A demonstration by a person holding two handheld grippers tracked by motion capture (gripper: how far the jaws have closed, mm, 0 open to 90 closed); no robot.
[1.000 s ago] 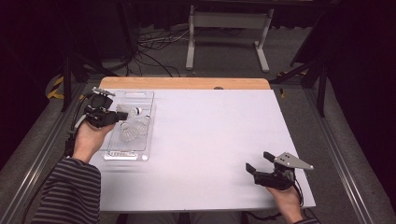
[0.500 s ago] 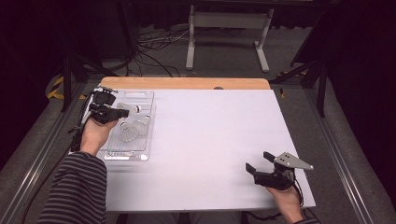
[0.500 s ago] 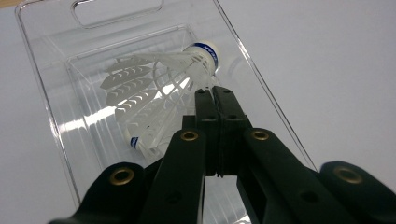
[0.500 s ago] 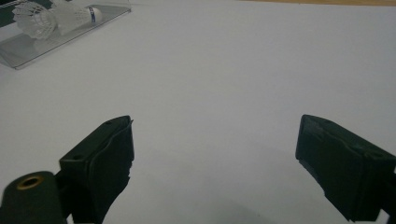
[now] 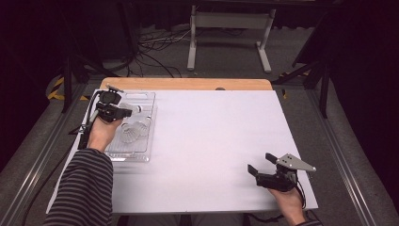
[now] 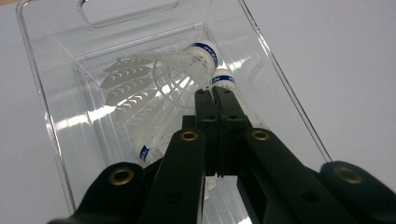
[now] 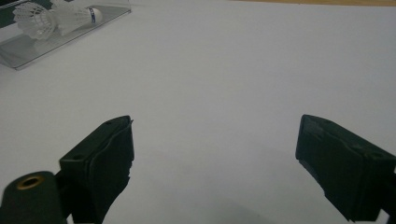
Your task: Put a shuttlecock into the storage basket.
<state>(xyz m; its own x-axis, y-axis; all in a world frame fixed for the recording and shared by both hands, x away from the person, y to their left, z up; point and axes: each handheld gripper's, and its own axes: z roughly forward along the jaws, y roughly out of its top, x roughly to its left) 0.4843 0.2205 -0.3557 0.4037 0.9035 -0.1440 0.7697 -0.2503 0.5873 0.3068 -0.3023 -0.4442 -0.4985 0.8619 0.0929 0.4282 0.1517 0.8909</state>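
A clear plastic tray [image 5: 141,155] lies at the table's left with white shuttlecocks [image 5: 133,133] in it. My left gripper [image 5: 128,112] hovers over the tray's far half, held from the left side. In the left gripper view its black jaws [image 6: 215,93] are pressed together with no gap, tips just above the blue-banded cork ends of two shuttlecocks [image 6: 196,60]. I see nothing between the pads. A third cork end [image 6: 144,151] lies nearer. My right gripper [image 5: 259,162] rests at the table's near right, jaws wide apart [image 7: 215,135] and empty.
White paper [image 5: 211,136] covers the table, with a wooden strip [image 5: 188,84] along the far edge. In the right gripper view the tray [image 7: 42,44] and shuttlecocks [image 7: 56,18] sit far off at the upper left. Cables and a metal stand [image 5: 230,28] lie on the floor beyond.
My left hand has drifted a little toward the tray's far end and sunk lower, jaws staying shut. The right hand has kept still.
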